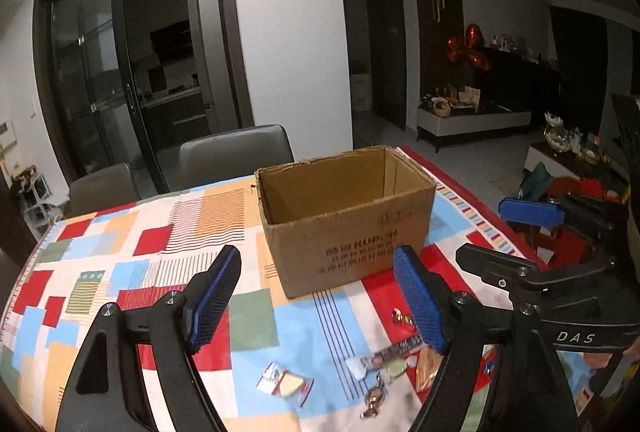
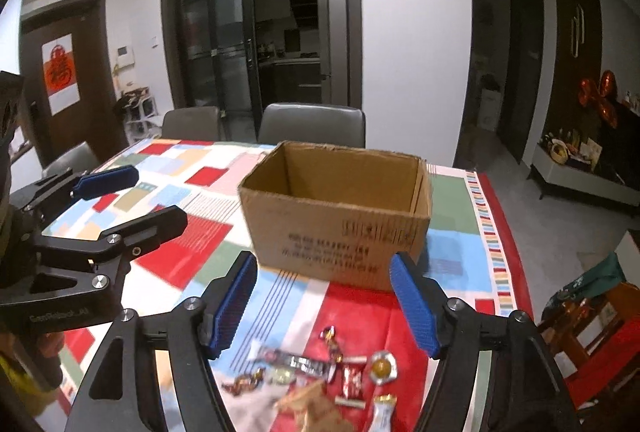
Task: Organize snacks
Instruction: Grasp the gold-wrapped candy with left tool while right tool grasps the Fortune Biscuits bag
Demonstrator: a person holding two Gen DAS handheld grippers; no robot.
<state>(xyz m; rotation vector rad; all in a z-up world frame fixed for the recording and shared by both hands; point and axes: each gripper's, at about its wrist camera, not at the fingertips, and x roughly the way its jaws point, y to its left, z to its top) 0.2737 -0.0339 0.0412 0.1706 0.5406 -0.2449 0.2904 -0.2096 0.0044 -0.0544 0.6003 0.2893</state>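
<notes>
Both tools sit low over the desk (image 1: 168,232), which has a patchwork cloth of red, blue, green & orange blocks. The left tool (image 1: 316,304) is spread wide, nothing between its blue ribbed pads; the right tool (image 2: 324,306) is likewise released & empty.

The open-topped brown cardboard box w/ dark print on its side (image 2: 340,216) stands upright mid-desk, beyond both tools. Its floor can't be seen from either view, so whether any snacks are in it is unknown.

The loose pile of small wrapped snacks (image 2: 320,372) lies on the cloth just in front of the box, nearest the right tool: foil-twist sweets, a long silvery bar, a red packet, a round gold-centred piece. One clear packet w/ a pale biscuit (image 1: 285,381) lies apart, under the left tool.

Risks, as I judge them:
- Pieces touch & overlap, so a pinch may take two or knock neighbours sideways.
- Foil is slick & crinkly; thin flat packets may slip out during the carry to the box.
- Pads pressing down could snag the cloth & drag it, shifting the box.
- Tools are close side by side, so they may collide if both reach for the pile.
</notes>
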